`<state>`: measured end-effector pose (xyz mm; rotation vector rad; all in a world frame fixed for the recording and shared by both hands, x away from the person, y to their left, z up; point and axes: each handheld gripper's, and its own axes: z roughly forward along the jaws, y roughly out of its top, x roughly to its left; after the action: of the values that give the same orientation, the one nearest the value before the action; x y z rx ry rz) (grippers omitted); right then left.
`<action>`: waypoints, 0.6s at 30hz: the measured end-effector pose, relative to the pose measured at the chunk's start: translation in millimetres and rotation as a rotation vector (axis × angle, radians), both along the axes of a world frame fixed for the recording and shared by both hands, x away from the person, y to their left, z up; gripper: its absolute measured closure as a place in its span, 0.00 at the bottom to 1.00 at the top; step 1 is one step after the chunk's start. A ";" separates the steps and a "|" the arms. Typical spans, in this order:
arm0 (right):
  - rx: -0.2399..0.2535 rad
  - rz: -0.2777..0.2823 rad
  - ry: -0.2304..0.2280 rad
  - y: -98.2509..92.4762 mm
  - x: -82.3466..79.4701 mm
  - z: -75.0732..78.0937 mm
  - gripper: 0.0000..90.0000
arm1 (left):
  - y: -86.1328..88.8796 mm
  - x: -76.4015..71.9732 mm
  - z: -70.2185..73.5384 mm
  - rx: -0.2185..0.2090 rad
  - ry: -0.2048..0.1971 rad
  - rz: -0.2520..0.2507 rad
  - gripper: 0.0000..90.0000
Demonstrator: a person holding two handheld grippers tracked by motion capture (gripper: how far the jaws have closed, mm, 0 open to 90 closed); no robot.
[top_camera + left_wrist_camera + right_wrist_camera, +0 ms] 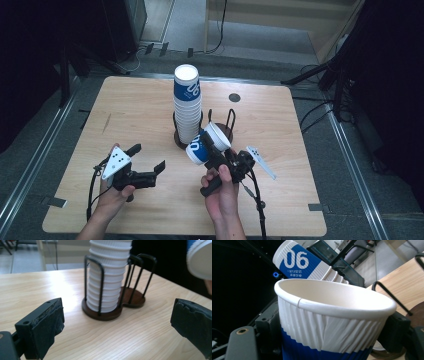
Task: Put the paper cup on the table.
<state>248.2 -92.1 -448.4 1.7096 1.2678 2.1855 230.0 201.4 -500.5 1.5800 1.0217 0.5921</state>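
Paper cup (210,142), blue and white, tilted beside the cup stack (187,107) in its wire holder (230,131): my right fingers (395,331) clamp its wall, left fingers (41,327) spread empty above the desk (285,150), likely ready to steady.

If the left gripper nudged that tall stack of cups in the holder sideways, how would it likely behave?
The stack of cups rises well above the wire holder, so its top would probably sway or lean. The holder's uprights should keep the lower cups in place. Being ribbed paper, they are likely light and easily dented.
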 end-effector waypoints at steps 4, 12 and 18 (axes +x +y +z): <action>-0.011 -0.005 -0.004 -3.9 0.3 0.0 0.23 | 5.4 2.6 -4.3 0.001 0.013 0.016 0.00; -0.062 -0.032 -0.025 -13.0 -0.4 3.2 0.22 | 17.5 6.3 -12.8 0.021 0.031 0.057 0.00; -0.141 -0.059 -0.044 -20.1 -1.0 4.6 0.22 | 27.7 8.8 -19.6 0.058 0.045 0.083 0.00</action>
<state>247.2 -112.2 -443.9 1.6163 1.3098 2.0370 238.8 229.1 -520.1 1.6135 1.1170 0.6511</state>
